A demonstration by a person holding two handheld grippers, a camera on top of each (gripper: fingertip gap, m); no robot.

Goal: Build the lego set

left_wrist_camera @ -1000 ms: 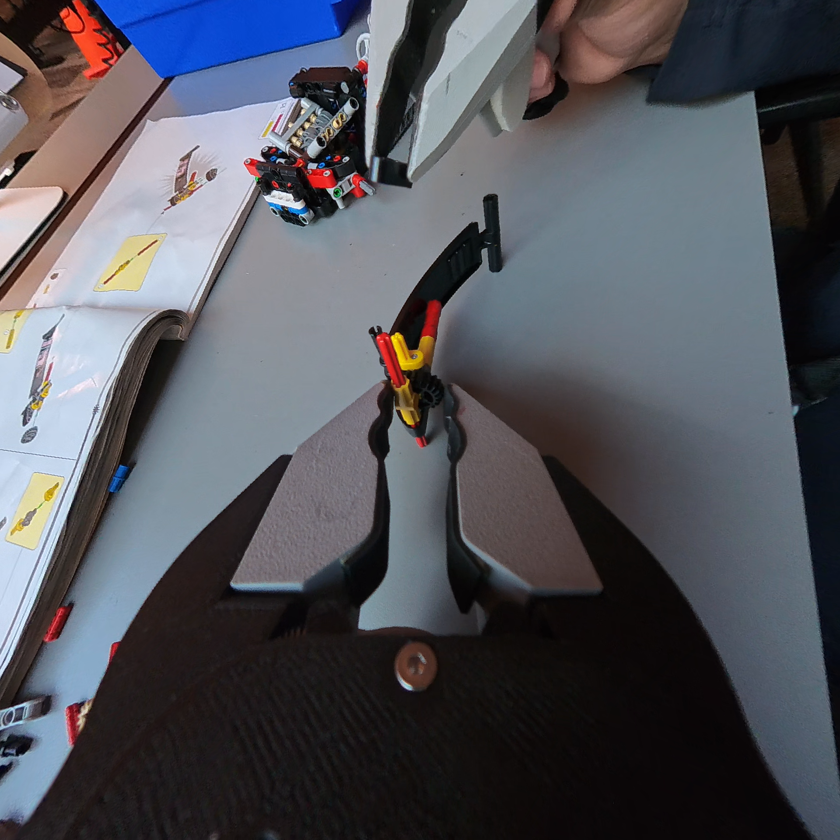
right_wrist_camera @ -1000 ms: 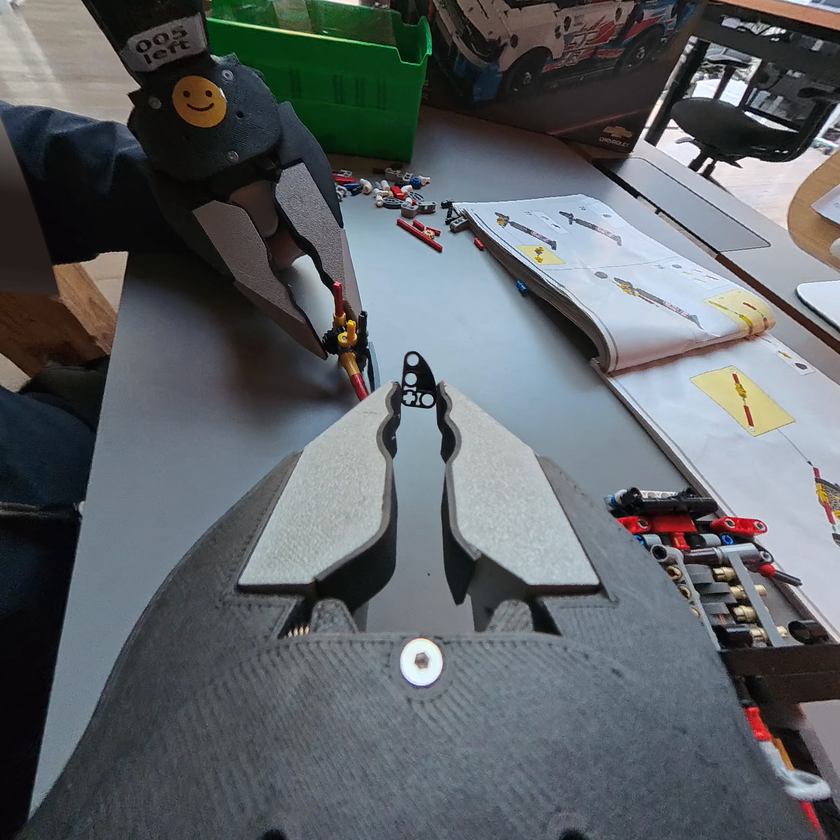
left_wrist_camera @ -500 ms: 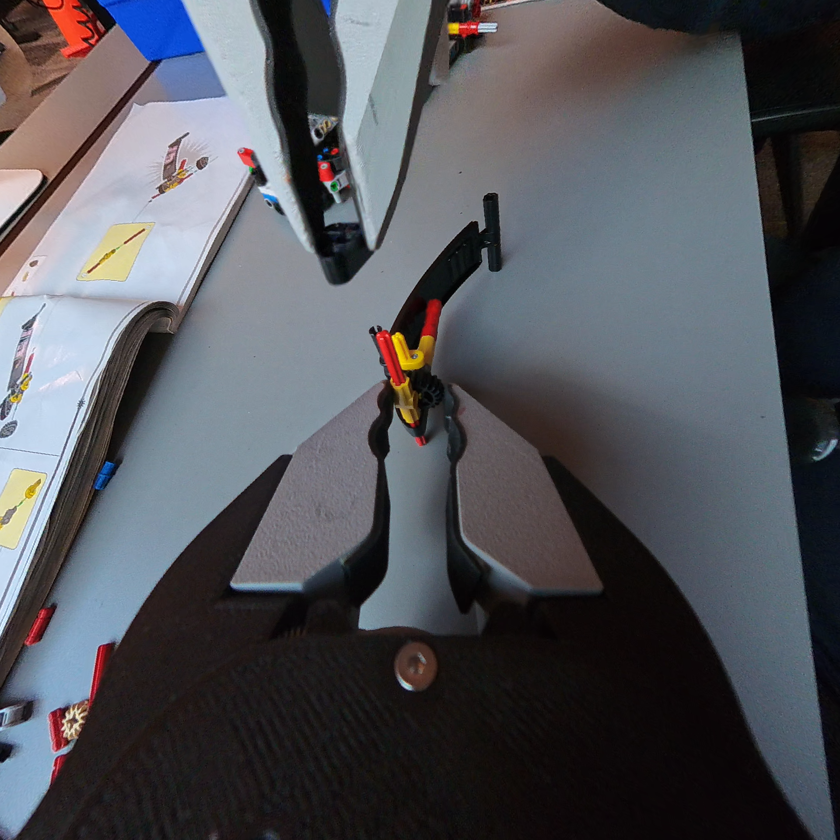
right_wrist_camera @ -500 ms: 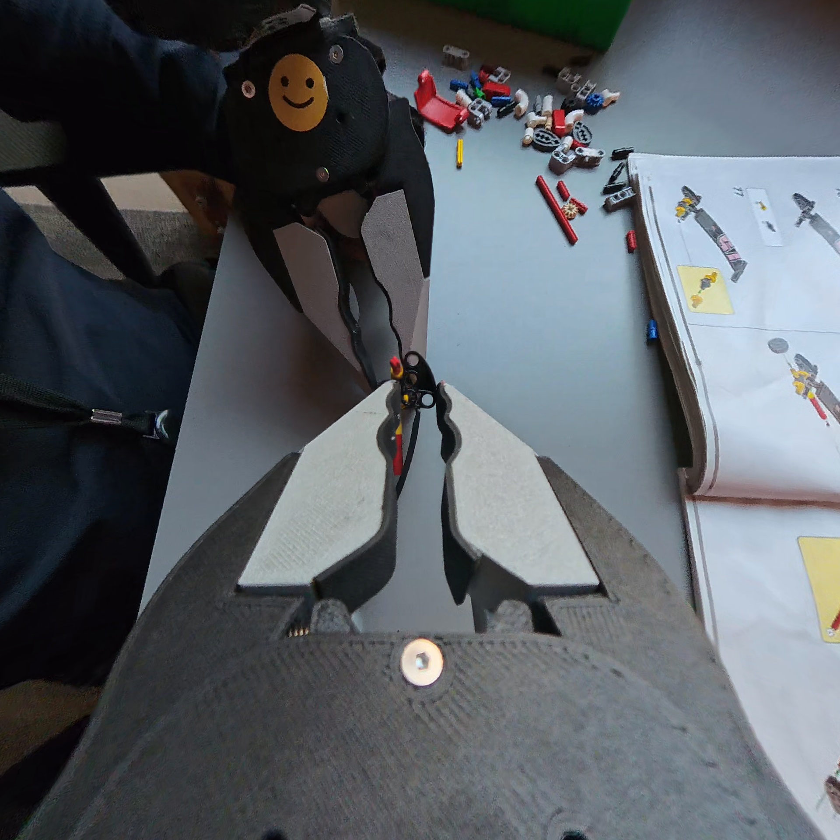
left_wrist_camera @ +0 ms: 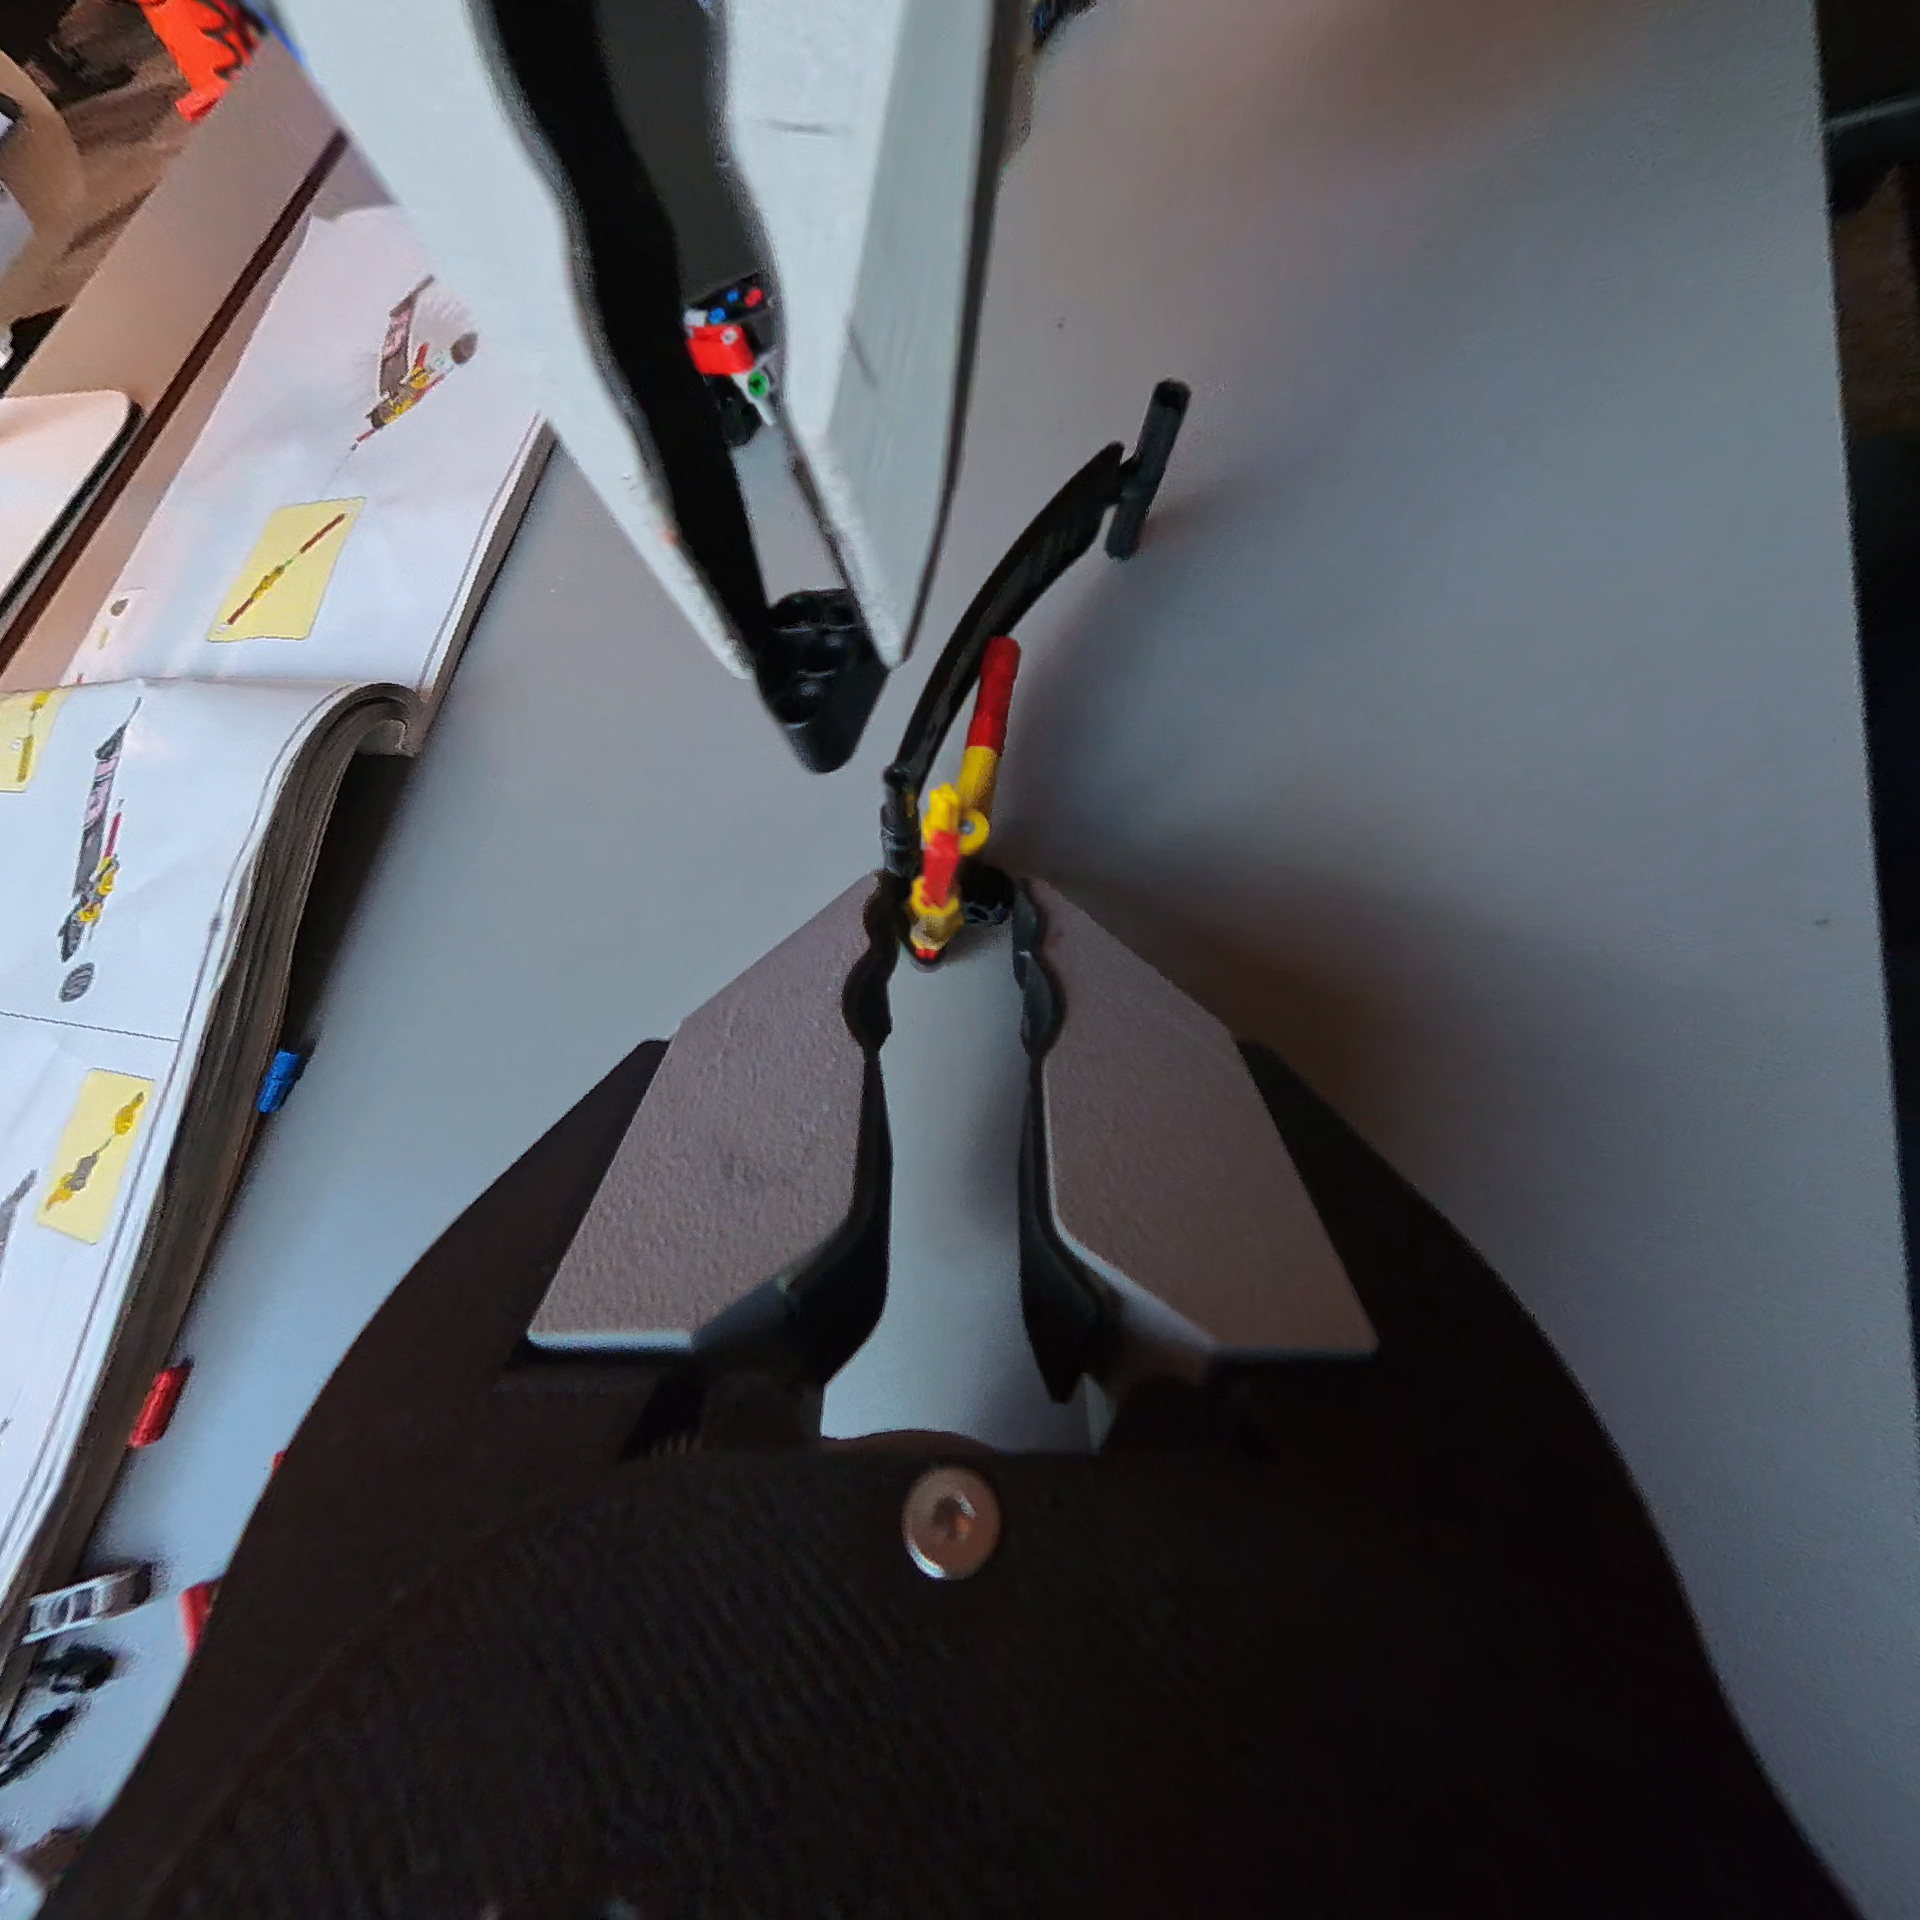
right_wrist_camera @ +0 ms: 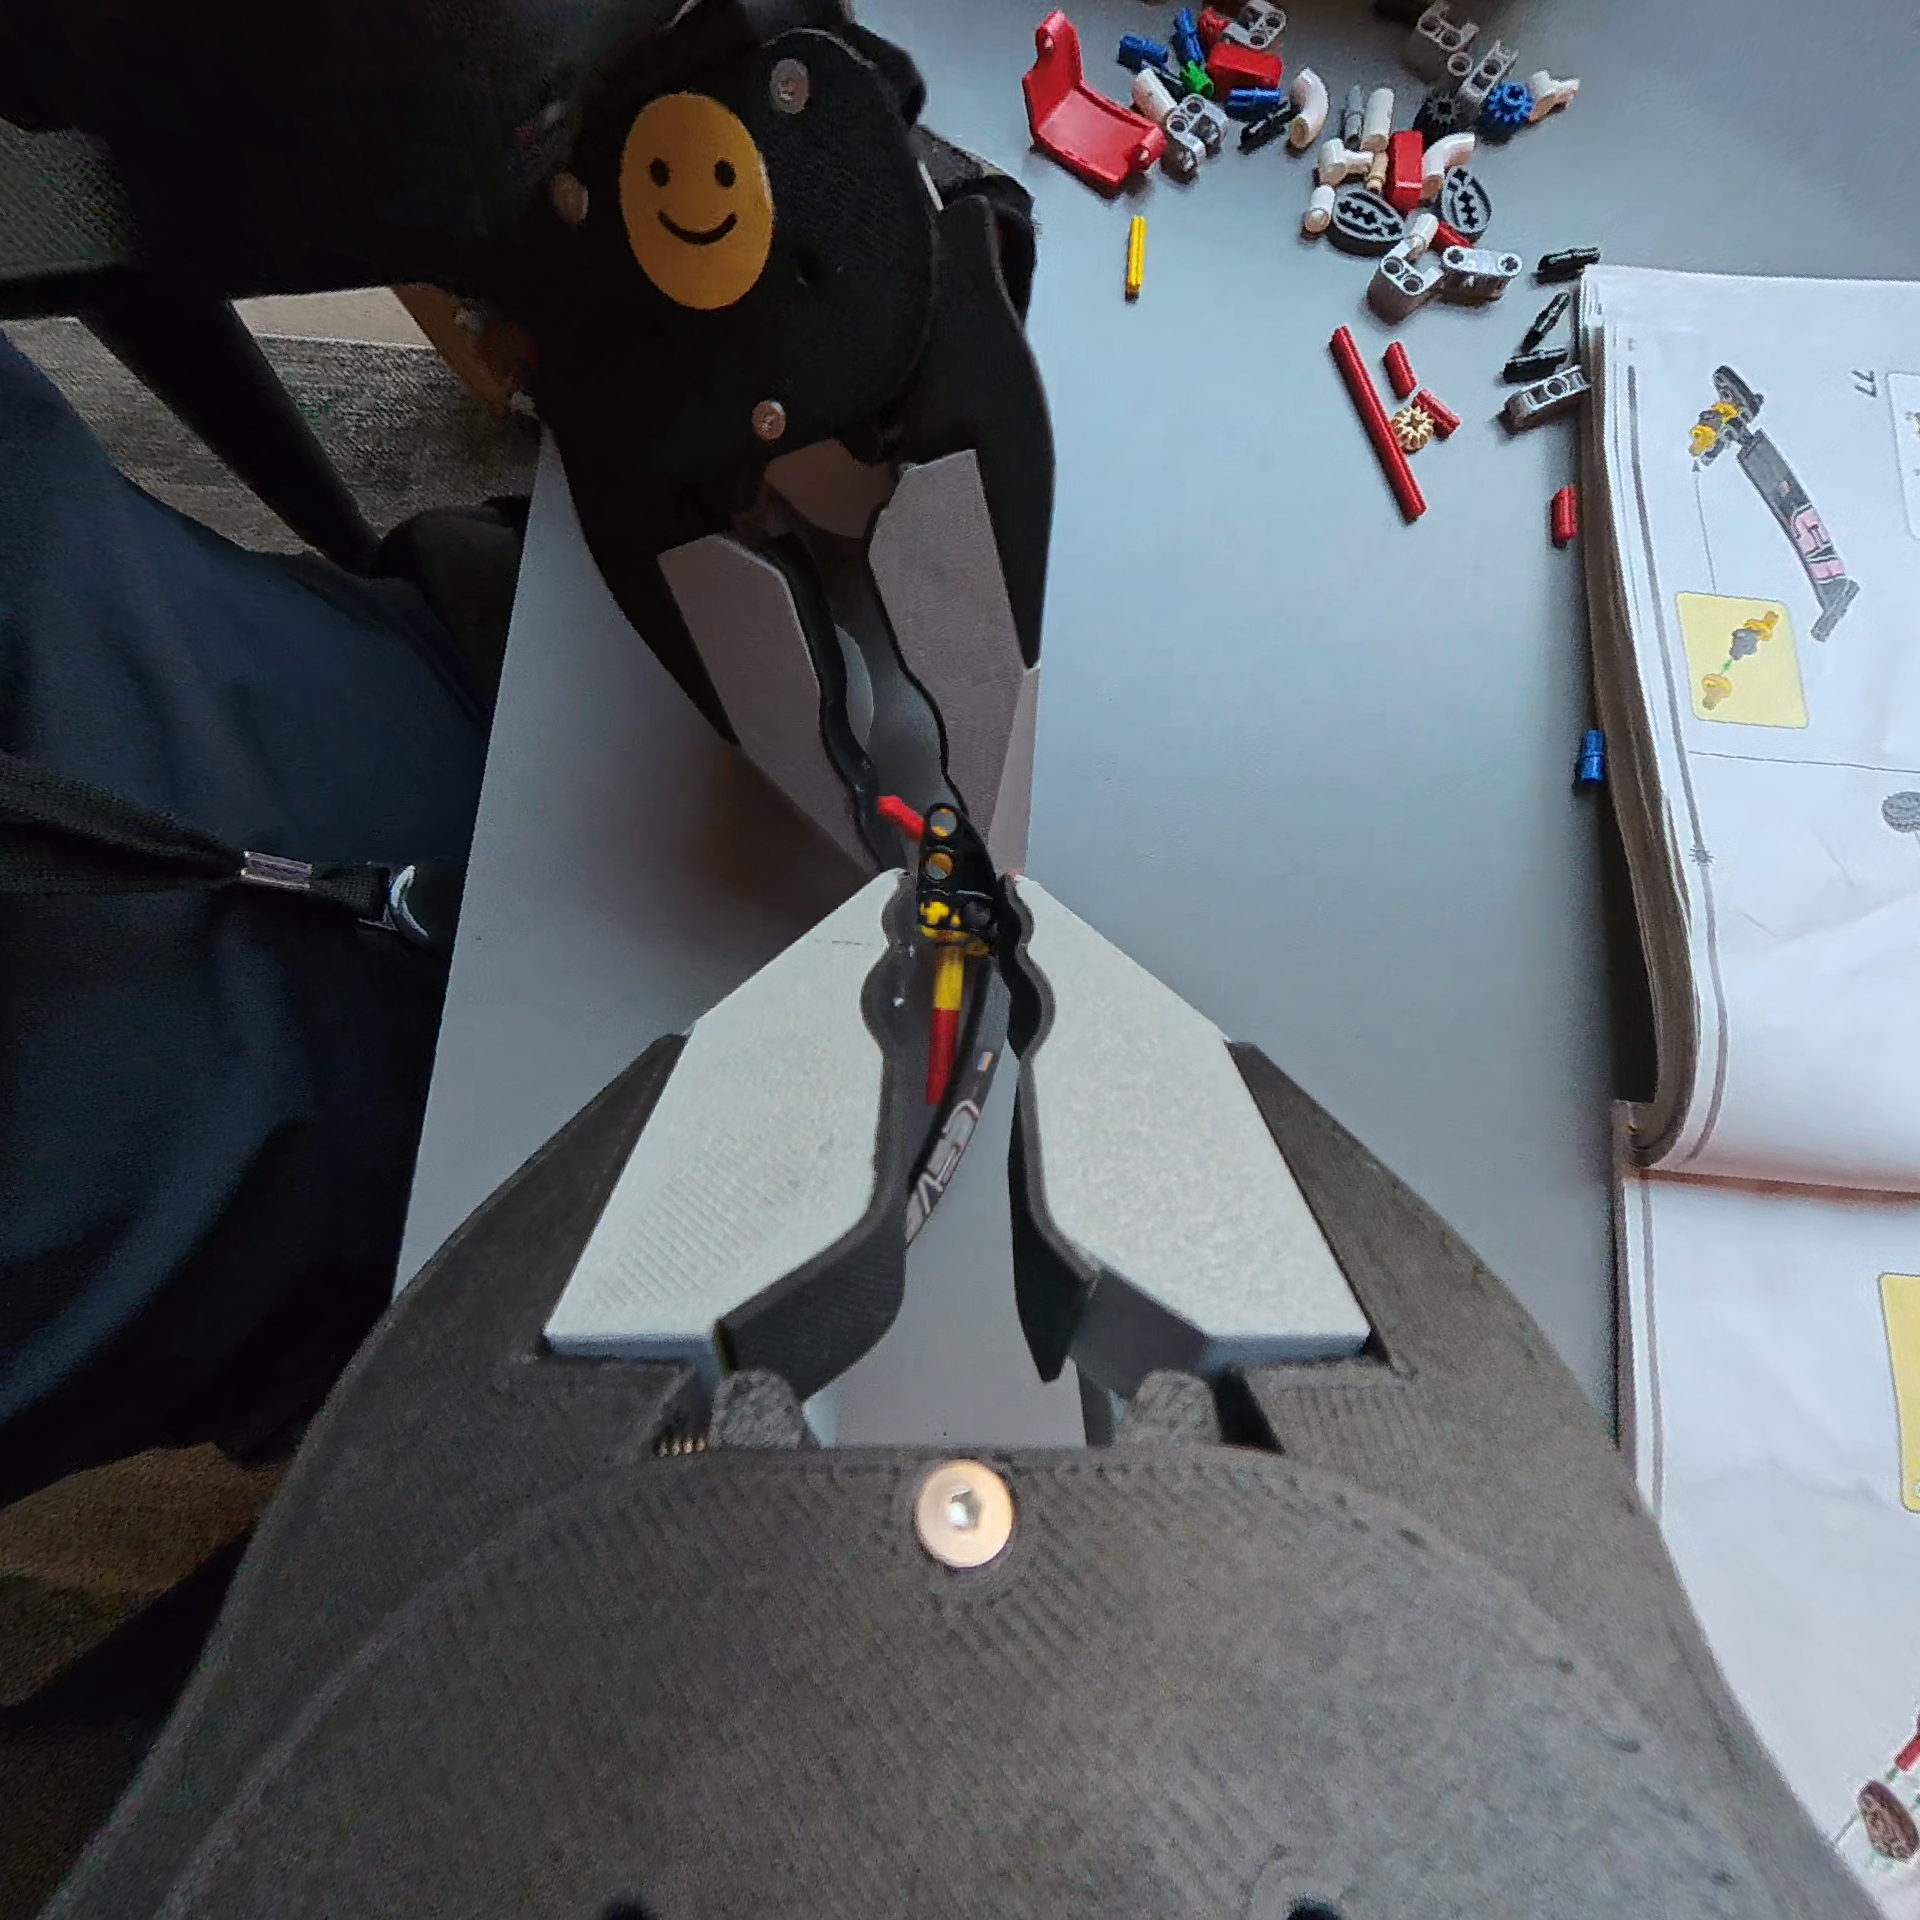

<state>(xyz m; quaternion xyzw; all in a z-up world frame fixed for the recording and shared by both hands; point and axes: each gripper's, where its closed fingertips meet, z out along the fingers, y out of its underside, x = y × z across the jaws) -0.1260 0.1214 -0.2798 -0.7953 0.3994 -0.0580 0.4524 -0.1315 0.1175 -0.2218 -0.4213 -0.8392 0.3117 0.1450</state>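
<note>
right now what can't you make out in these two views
- Left wrist view: the black piece in the right gripper is blurred, so its shape is unclear.
- Right wrist view: the red and yellow assembly is partly hidden by the gripper's fingers.
- Instruction booklet: cut off by the right edge.

The left gripper [left_wrist_camera: 951, 914], black-bodied with grey fingers, reaches up from the bottom centre of its view, jaws narrowly parted around a small red-and-yellow assembly. The right gripper [left_wrist_camera: 821, 717] descends from the upper left, fingertips pinching a small black beam.
</note>
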